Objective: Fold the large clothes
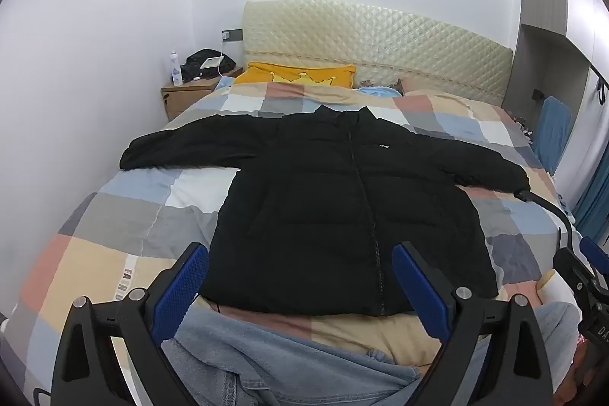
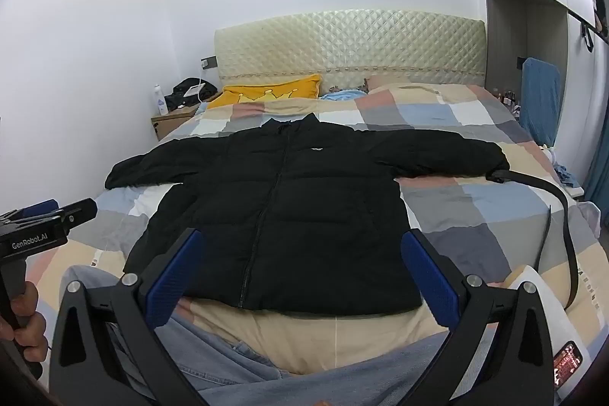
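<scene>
**Jacket laid flat, both grippers poised at its hem**

The black jacket point(image 1: 342, 200) lies spread face up on the checked bed point(image 1: 125, 215), zipped, collar toward the headboard point(image 1: 380, 44) and hem toward the person. Its long axis runs straight away from the 2 tools; the 2 sleeves stretch out sideways, 1 to each edge of the bed.

The left gripper point(image 1: 300, 288) hovers just short of the hem, jaws spread wide and empty. The right gripper point(image 2: 300, 280) does the same, also released, nothing between its pads. Both tilt downward at the cloth, apart from it.

From here I'd judge no fold is made yet. The left tool sits nearer the left sleeve point(image 1: 182, 147), the right nearer the right sleeve point(image 2: 449, 151), so each would likely take its own side inward. A belt point(image 2: 563, 223) lies by the right cuff and could snag.
</scene>
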{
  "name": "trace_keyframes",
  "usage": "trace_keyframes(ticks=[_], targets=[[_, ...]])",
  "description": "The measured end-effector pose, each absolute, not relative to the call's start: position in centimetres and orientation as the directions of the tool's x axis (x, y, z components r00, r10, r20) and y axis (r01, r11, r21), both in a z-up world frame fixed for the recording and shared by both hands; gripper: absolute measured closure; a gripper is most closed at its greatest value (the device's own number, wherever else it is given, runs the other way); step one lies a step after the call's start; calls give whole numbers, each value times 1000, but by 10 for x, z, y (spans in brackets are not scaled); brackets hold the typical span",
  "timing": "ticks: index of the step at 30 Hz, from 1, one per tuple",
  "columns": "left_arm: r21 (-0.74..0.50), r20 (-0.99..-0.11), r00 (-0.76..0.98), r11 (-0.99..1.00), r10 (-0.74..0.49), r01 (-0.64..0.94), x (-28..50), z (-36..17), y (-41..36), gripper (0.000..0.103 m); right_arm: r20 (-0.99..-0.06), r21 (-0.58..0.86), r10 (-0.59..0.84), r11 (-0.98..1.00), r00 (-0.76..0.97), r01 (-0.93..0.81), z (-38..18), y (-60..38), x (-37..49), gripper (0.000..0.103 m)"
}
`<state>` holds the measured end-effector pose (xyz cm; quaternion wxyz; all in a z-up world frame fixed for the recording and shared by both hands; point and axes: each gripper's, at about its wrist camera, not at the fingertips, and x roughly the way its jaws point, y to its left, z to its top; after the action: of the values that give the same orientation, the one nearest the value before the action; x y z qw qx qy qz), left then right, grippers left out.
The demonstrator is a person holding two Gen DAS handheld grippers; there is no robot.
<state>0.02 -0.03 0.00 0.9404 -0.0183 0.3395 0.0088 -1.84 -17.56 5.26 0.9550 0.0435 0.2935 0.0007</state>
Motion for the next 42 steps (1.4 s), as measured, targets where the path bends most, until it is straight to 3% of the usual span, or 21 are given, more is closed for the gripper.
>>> trace_keyframes(ticks=[42], targets=[[-14, -673, 740, 1000, 6, -21, 5, -9, 1, 5, -583, 79, 13, 996, 813, 41, 51, -181, -18, 0]])
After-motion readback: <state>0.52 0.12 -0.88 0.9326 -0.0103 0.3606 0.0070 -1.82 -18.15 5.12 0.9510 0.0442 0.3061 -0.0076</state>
